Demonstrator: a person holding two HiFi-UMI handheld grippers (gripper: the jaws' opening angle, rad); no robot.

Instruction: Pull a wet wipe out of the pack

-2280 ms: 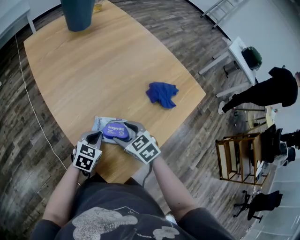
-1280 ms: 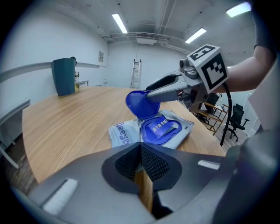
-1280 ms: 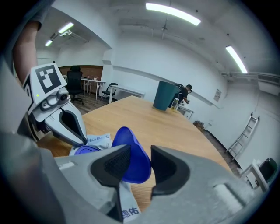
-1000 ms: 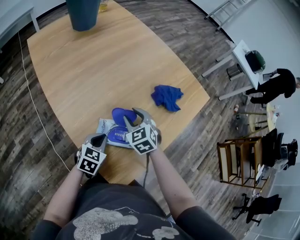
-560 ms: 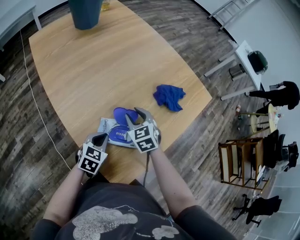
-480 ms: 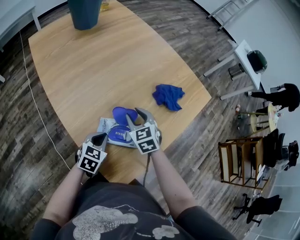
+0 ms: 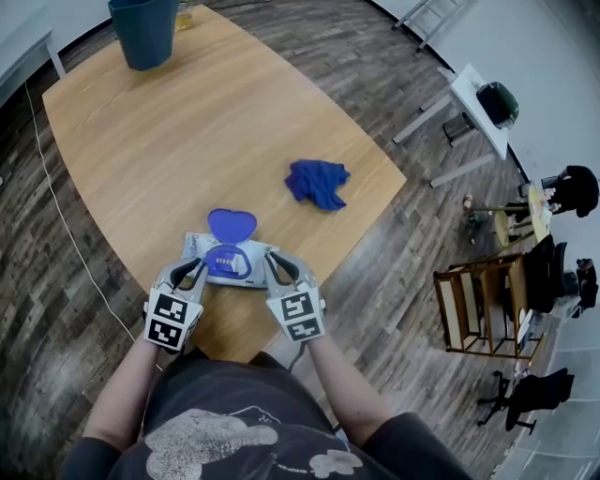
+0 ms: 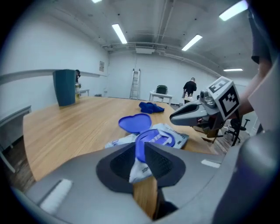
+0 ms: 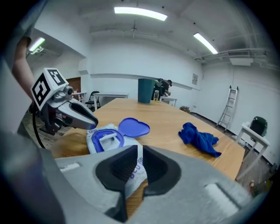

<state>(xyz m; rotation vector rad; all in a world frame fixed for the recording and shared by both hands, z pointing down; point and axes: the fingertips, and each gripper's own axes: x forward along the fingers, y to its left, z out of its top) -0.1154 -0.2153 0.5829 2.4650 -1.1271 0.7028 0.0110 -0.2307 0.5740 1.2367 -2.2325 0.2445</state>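
Wood table (image 7: 187,141), glossy plastic pack (image 7: 199,247)

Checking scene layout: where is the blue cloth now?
In the head view the blue cloth lies crumpled near the right edge of the table, beyond and right of the open wipe pack, apart from it.

The room is lit brightly and evenly from above by ceiling light strips (image 9: 140,13), which are burned out to plain white in both gripper views. Only soft, weak shadows are cast on the table (image 7: 187,122). Strong fisheye bending is seen in every view, and dark rounded corners are left in the gripper views. The bodies of the left gripper (image 8: 141,153) and the right gripper (image 9: 136,164) are shown blurred close to the lens, while the wet wipe pack (image 7: 230,261) is rendered sharp.
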